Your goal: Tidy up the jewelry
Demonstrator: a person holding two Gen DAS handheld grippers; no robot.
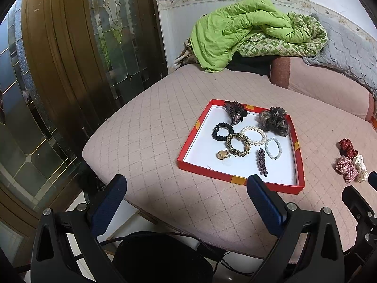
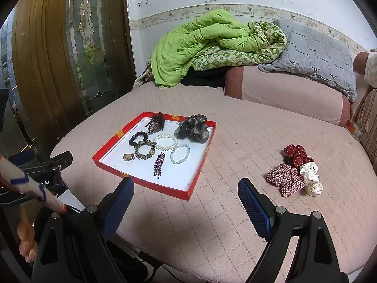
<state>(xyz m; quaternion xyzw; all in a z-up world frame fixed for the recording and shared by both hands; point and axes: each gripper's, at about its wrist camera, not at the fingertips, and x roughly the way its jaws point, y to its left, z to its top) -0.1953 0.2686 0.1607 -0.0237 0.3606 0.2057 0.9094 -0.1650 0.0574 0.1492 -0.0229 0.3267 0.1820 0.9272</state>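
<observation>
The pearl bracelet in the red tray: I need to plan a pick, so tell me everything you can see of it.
The pearl bracelet is a closed ring of round white, glossy beads, lying flat on the white floor of the red tray, near its middle. The leopard-print scrunchie touches or slightly overlaps its left side, and the pale green bead bracelet meets it at lower right. Neither gripper is near it.

- Bare quilted cushion (image 2: 212,224) lies open between the right gripper (image 2: 186,197) and the red tray (image 2: 150,185).
- A wide clear strip of cushion separates the tray from the three scrunchies (image 2: 295,171).
- The tray's low rim bounds crowded jewelry; its near corner (image 1: 278,172) is bare white.
- The green quilt (image 2: 200,44) and bolster (image 2: 282,92) block the far side.
- The door (image 1: 70,59) closes the left.
</observation>
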